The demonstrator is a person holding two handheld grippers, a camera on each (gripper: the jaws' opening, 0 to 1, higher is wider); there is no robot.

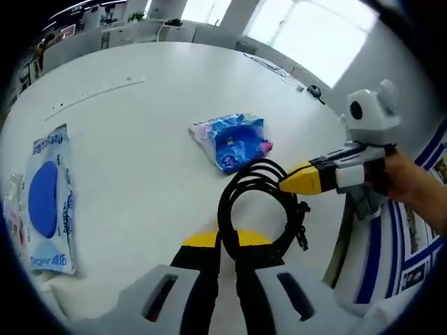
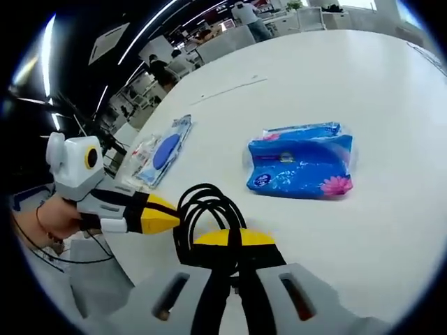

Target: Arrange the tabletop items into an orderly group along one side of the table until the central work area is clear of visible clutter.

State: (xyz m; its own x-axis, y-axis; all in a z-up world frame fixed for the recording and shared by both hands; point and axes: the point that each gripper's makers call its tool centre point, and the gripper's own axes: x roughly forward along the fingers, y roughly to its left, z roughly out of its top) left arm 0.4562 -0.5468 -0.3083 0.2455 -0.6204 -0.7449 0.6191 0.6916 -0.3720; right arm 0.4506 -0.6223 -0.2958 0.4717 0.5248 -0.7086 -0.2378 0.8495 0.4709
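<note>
The left gripper has its jaws closed together, pinching a black cable coil. The right gripper clamps the same coil from the opposite side, held by a hand.

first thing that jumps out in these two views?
The coiled black cable, pinched at once by the left gripper and the right gripper. Beyond it on the white table lies a blue tissue pack, with a blue-and-white wipes packet off to the side.

White table lies open in the middle; blue tissue pack sits beyond the coiled black cable, flat pouch far left.
</note>
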